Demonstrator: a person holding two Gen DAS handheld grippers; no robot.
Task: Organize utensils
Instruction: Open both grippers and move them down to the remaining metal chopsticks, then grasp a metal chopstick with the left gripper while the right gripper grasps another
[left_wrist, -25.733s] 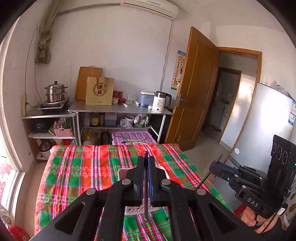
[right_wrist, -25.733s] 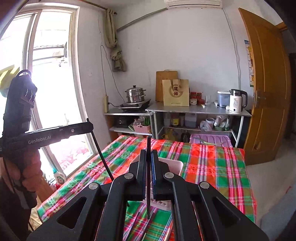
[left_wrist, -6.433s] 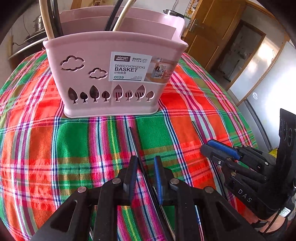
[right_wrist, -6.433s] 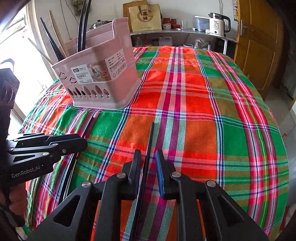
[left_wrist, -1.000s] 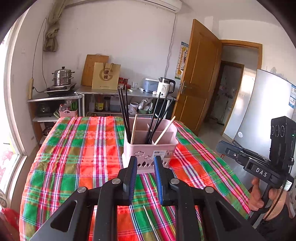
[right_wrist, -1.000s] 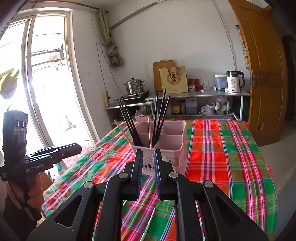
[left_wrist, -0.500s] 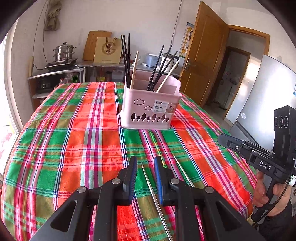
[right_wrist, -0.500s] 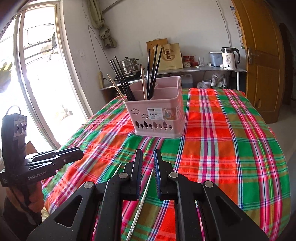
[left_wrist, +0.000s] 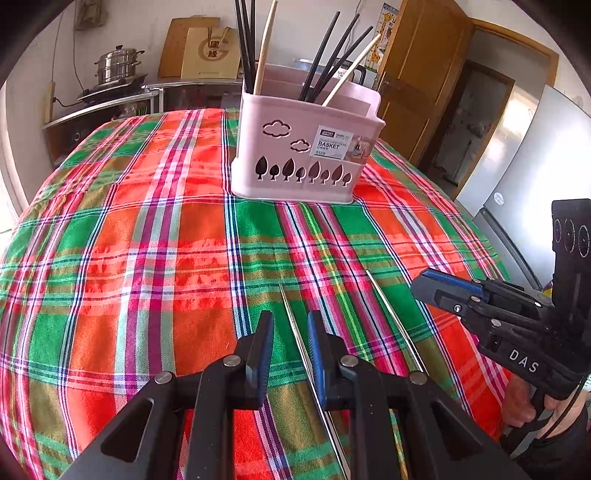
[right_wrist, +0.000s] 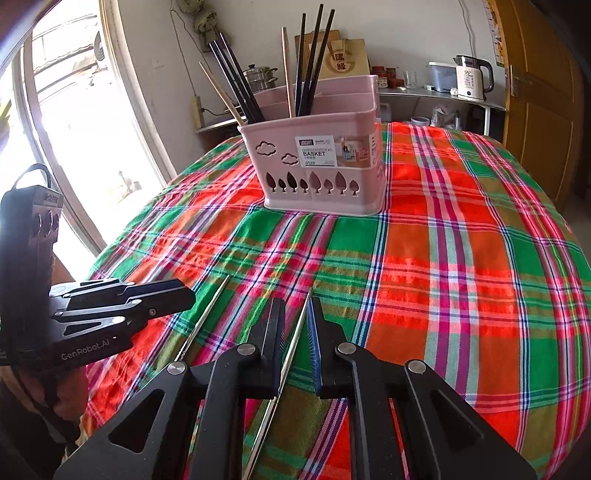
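- I had the table under both cameras, covered edge to edge by a red, green and orange plaid tablecloth (left_wrist: 155, 236).
- On the far part of that cloth stood the pink chopstick basket (left_wrist: 306, 162), upright, with cloud and tree cut-outs and a label on its front wall.
- Black chopsticks (right_wrist: 236, 83) and a few pale wooden ones (left_wrist: 264, 44) stood leaning in the basket's compartments; I could not tell which stick sat in which compartment.
- My left gripper (left_wrist: 290, 350) hung low over the near cloth, angled down, its fingers a narrow gap apart and gripping nothing.
- My right gripper (right_wrist: 295, 343) sat beside it, well short of the basket, fingers likewise slightly parted and empty.
- A thin metal chopstick (left_wrist: 295, 332) lay flat on the cloth, running away from me in line with the gap of the left gripper; whether the pads touched it I could not tell.
- A second metal chopstick (right_wrist: 291, 350) lay near the first, roughly parallel, in line with the gap of the right gripper.
- In the left wrist view a hand (left_wrist: 524, 406) showed below the right gripper's handle.
- Behind the table I saw a metal shelf with a steel steamer pot (left_wrist: 118, 66) and a white kettle (right_wrist: 471, 83).
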